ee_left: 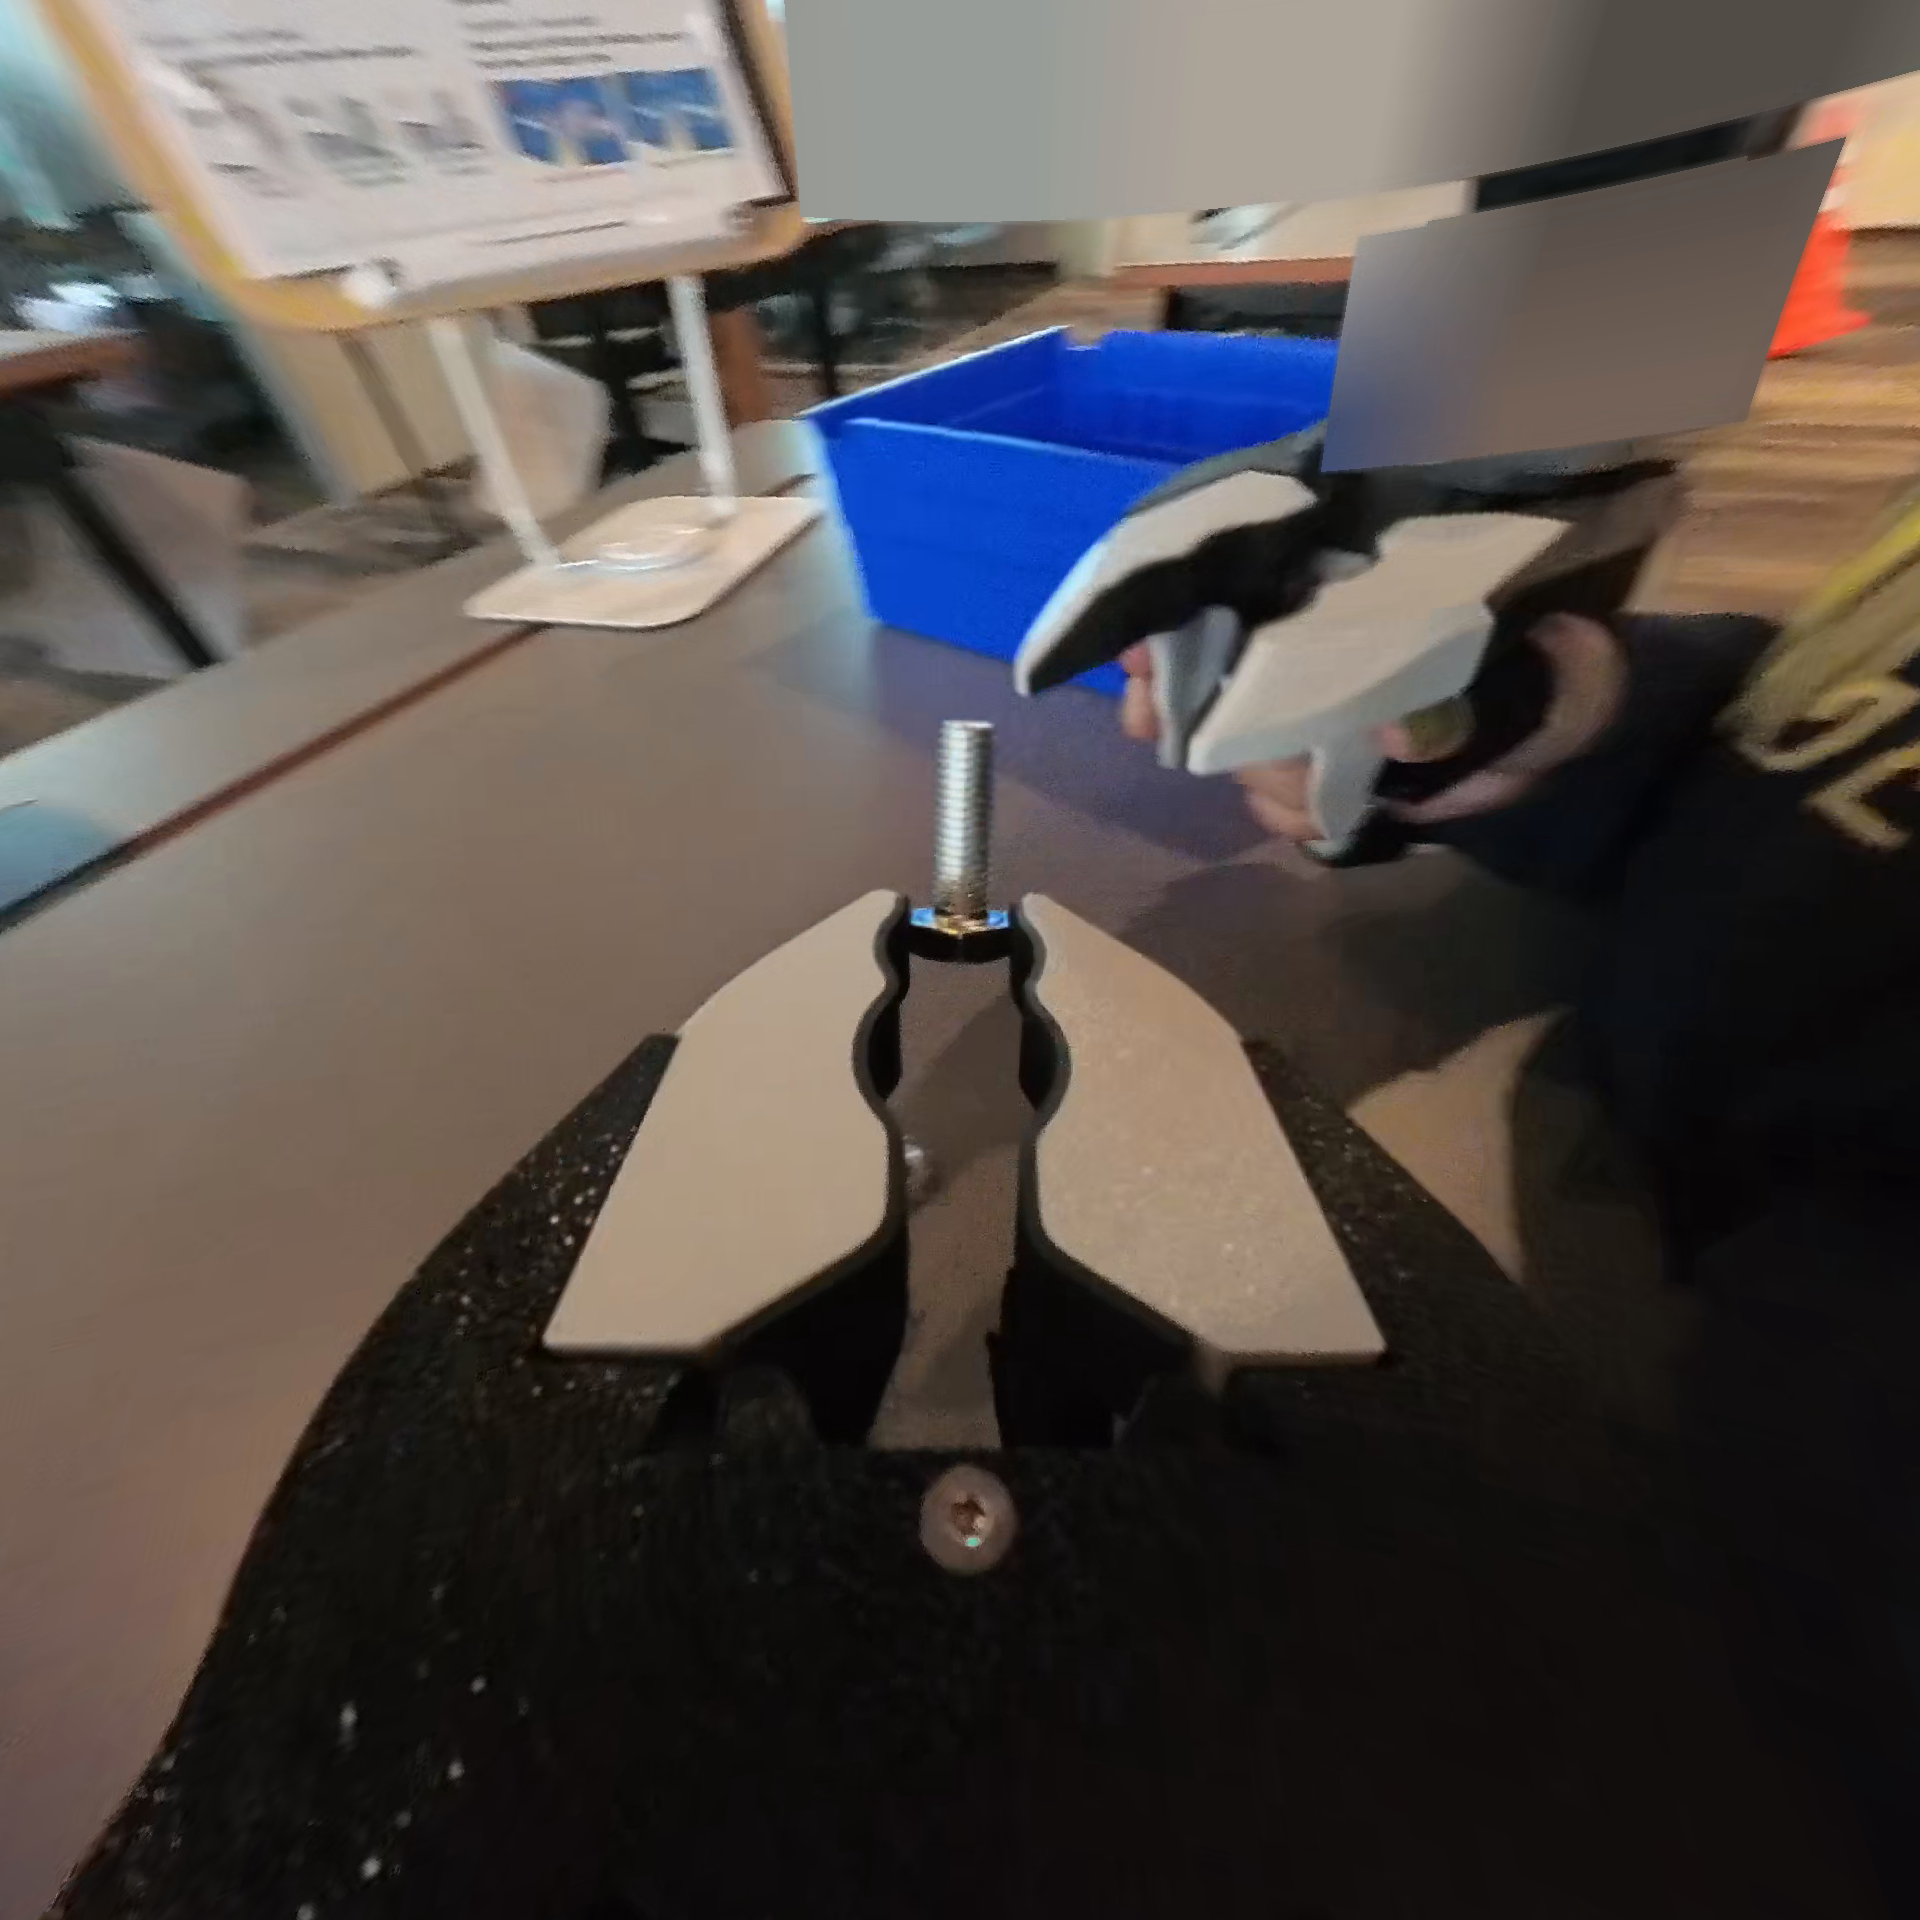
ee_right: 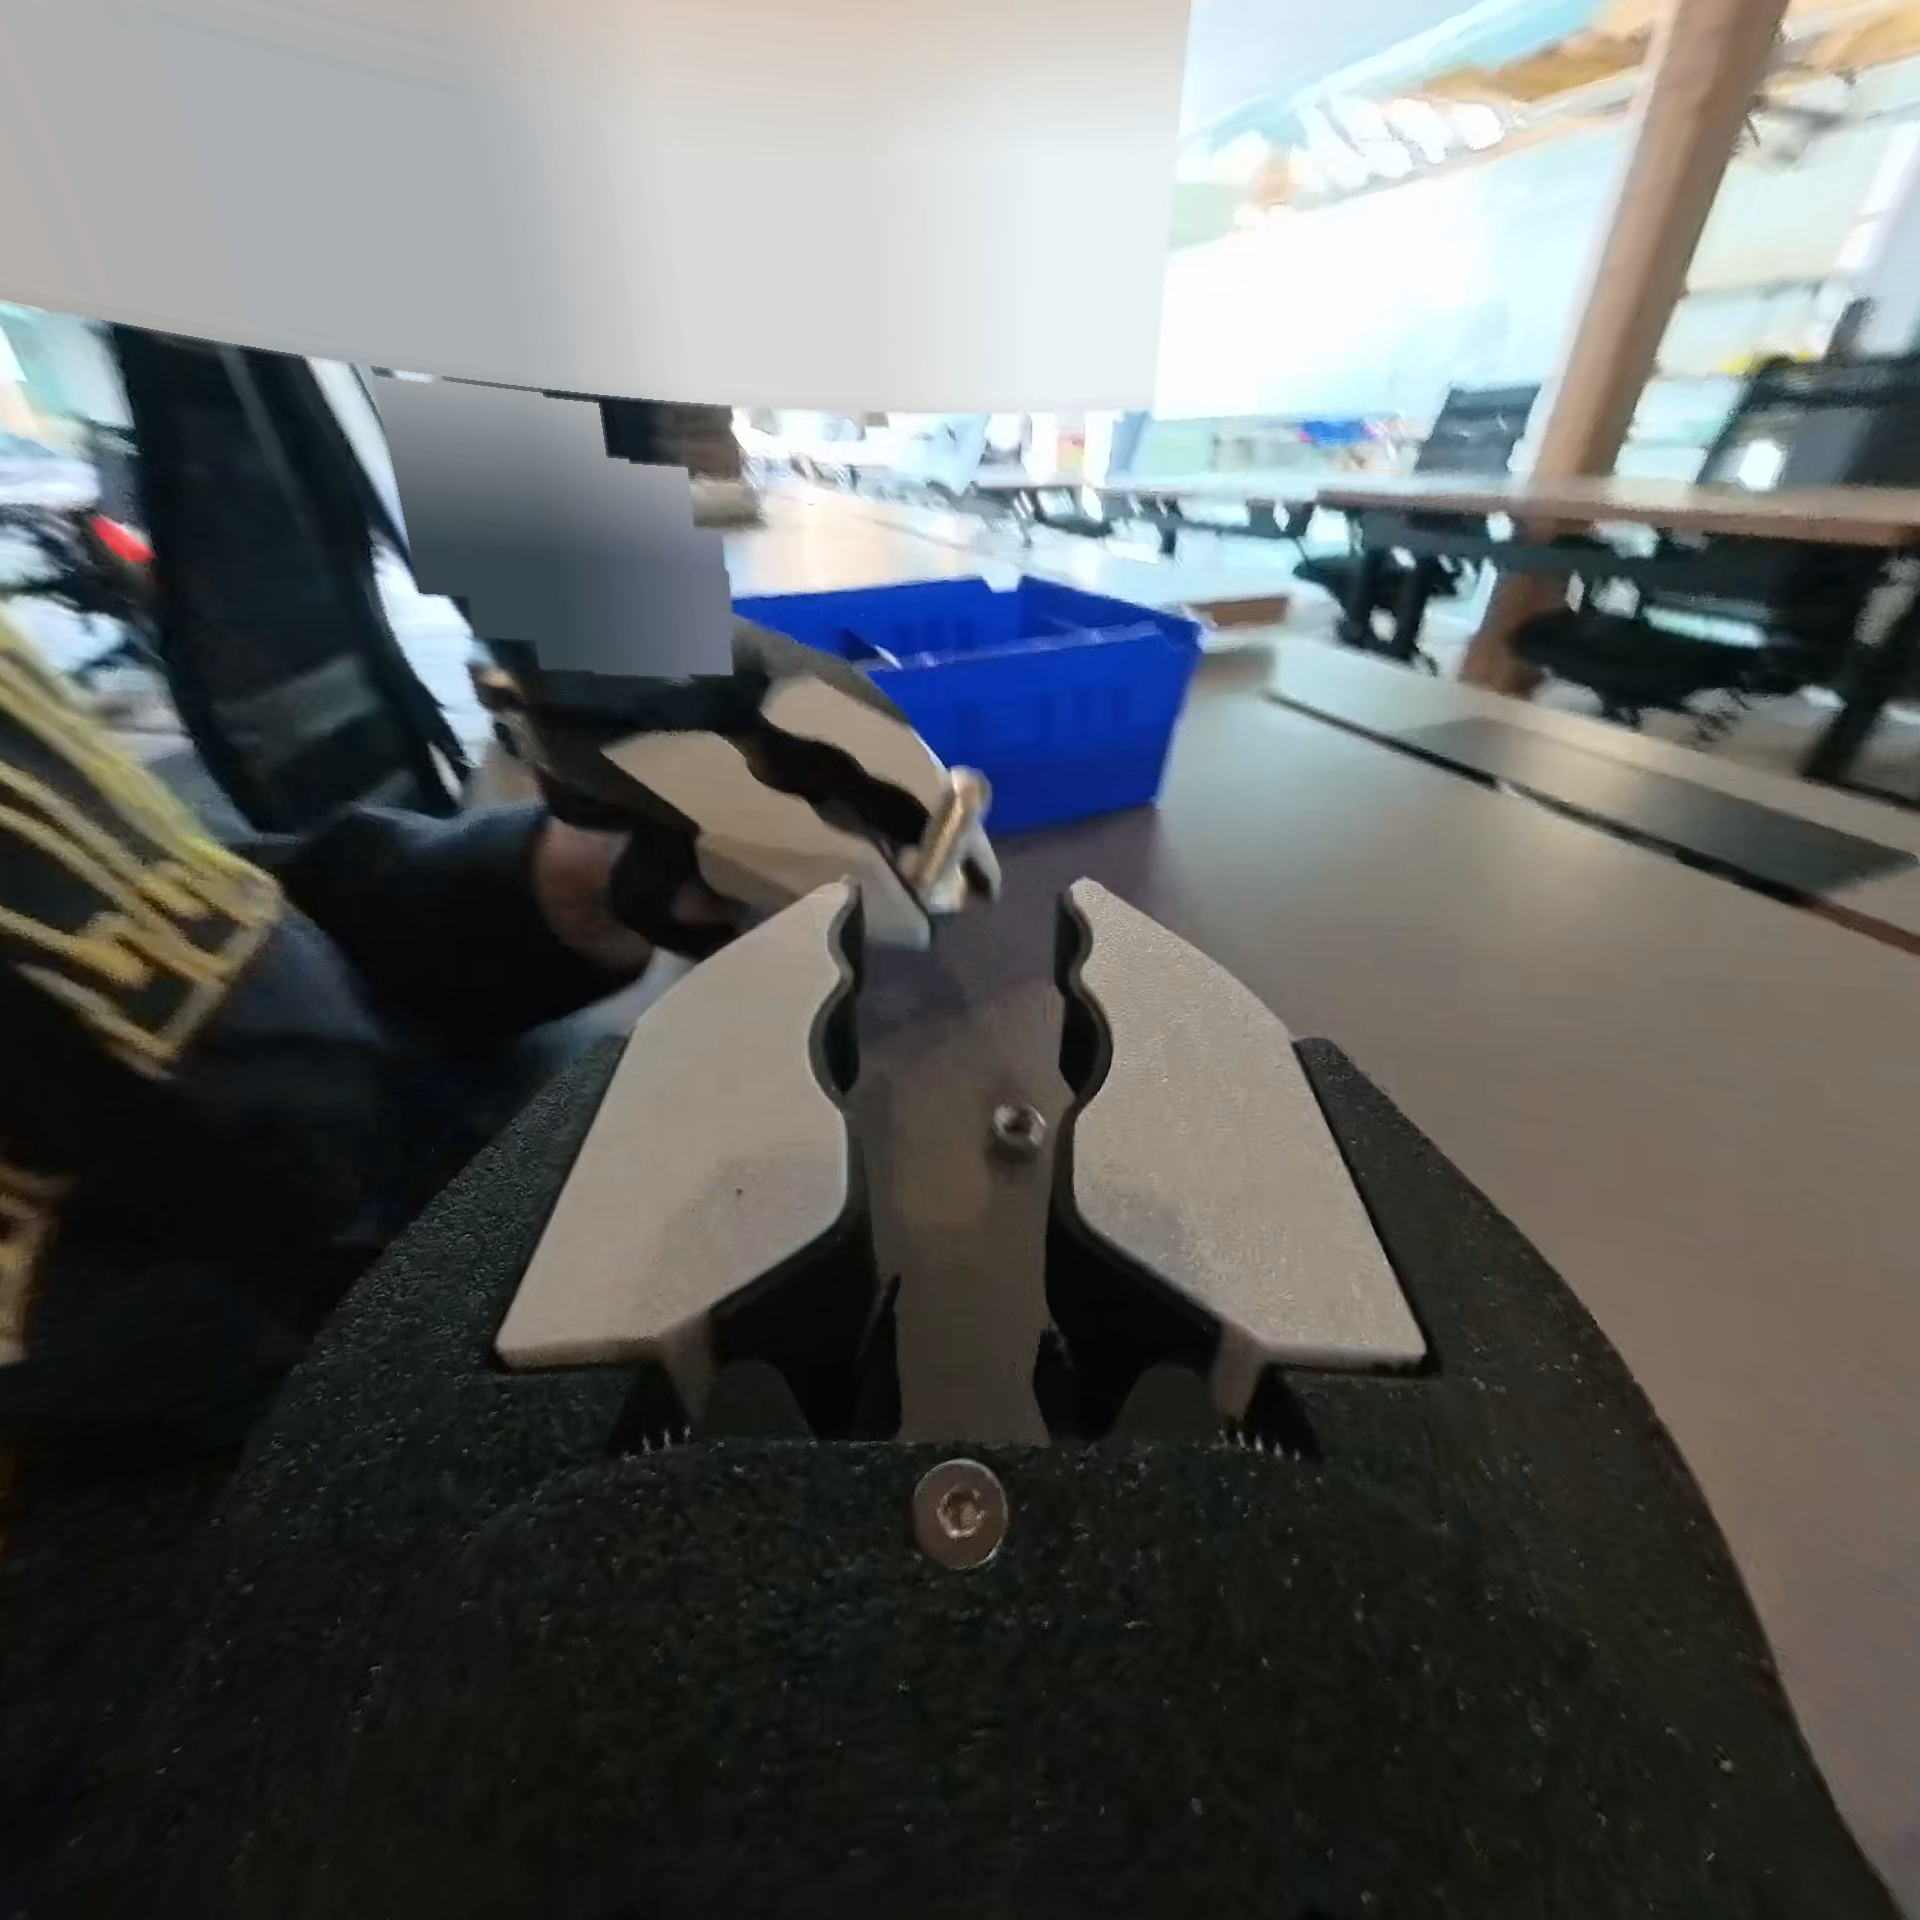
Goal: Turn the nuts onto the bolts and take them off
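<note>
Bolt count in the left wrist view is one: a silver threaded steel bolt (ee_left: 963,821) stands upright with its hex head pinched between the tips of the left gripper (ee_left: 958,920), which is clenched on that head. Thread rises bare above the claw. Below the claw lies the dark brown table top (ee_left: 416,935). Ahead of the tips and to their right sits one blue plastic bin (ee_left: 966,499). Farther right the right gripper (ee_left: 1122,675) hangs in the air, held by a hand (ee_left: 1288,800); its grey fingers stand apart with nothing between them.

In the right wrist view, the right gripper (ee_right: 958,914) is released, its two grey fingers spread wide. One small silver hex nut (ee_right: 1016,1127) lies on the table between them, touching neither finger. Just ahead and left of the tips the left gripper (ee_right: 951,868) holds the same single bolt (ee_right: 948,836), tilted. The one blue bin (ee_right: 1049,707) sits beyond.
</note>
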Tool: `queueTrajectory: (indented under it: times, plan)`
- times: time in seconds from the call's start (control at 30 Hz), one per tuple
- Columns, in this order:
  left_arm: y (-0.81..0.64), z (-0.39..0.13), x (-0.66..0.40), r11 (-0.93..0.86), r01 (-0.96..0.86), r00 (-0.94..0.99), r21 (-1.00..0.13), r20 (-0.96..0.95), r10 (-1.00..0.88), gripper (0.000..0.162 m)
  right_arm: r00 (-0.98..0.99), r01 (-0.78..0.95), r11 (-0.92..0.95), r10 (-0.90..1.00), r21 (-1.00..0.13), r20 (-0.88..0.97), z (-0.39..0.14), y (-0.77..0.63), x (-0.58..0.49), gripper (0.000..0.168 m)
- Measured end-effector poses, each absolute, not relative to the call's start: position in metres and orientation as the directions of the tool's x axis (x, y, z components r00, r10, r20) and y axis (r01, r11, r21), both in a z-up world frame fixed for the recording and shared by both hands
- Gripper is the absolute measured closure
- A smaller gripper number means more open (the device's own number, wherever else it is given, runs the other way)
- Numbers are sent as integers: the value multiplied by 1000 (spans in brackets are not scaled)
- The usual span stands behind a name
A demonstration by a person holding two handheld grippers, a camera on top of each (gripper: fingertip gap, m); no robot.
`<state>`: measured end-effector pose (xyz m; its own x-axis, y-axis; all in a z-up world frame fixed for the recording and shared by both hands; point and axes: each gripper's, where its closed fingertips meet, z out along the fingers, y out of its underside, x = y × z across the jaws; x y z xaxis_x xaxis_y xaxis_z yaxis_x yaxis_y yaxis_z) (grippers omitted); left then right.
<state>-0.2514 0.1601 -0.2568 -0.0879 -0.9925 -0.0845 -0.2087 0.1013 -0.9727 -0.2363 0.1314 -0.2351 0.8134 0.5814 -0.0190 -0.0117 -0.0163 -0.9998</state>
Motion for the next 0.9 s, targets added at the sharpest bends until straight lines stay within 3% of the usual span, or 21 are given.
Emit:
queueTrajectory:
  times: [0.13,0.3,0.63,0.8,0.9]
  plan:
    - [188,-255,-259,36,-155,81,-987,-49,-996,145,859,128,-235,512,-963,-11,-277,154,-231,130]
    - [196,-260,-264,2,-134,129,-991,-20,-992,145,842,308,-410,538,-858,45,-314,168,-243,136]
    - [204,-260,-272,-60,-88,121,-994,49,-991,145,790,457,-510,609,-728,69,-351,185,-258,140]
    - [202,-260,-271,-66,-84,101,-994,58,-993,145,783,462,-521,619,-718,55,-353,187,-257,139]
    - [201,-260,-271,-75,-82,88,-994,68,-994,145,777,442,-527,629,-726,16,-353,185,-258,148]
